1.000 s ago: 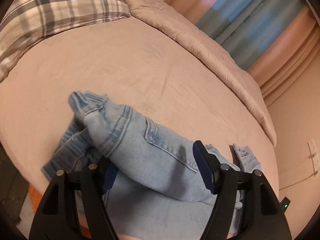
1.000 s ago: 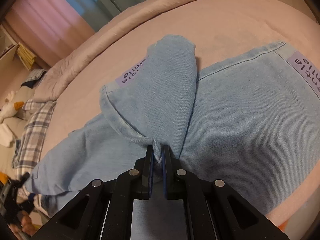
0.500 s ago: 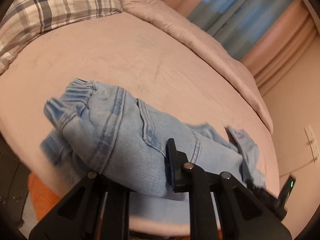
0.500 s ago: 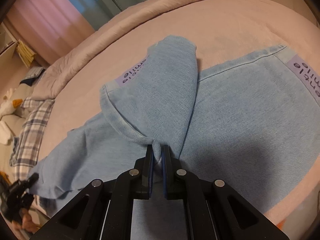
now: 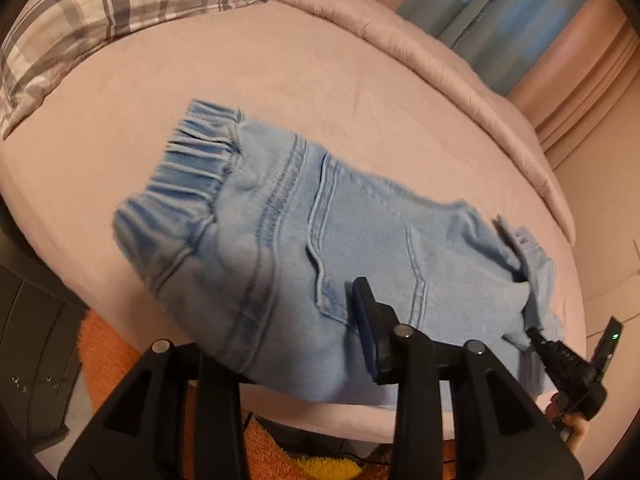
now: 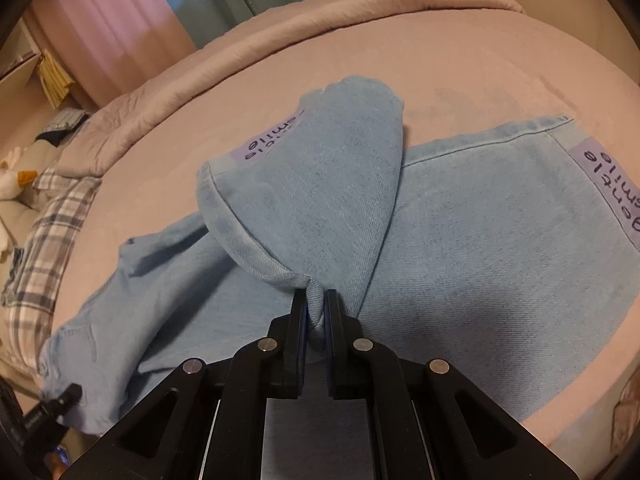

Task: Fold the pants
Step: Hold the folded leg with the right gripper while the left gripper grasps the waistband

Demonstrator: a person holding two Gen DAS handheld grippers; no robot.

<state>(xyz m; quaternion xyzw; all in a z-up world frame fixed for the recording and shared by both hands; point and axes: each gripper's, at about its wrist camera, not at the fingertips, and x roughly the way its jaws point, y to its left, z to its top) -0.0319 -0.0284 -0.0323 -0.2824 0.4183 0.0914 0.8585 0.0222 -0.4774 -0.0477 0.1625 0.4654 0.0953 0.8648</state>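
Both wrist cams close, angled down; left over pants [image 5: 340, 248] waistband, right over hems (shared: pants, bed [image 5: 280, 80]).

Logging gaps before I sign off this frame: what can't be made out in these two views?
- Left wrist view: the left gripper has its left finger hidden under the jeans; its jaws are opening, but whether they grip denim is unclear.
- Left wrist view: waistband blurred.
- Right wrist view: label cut off by the edge.
- Right wrist view: the fold held by the right gripper hides the denim beneath.
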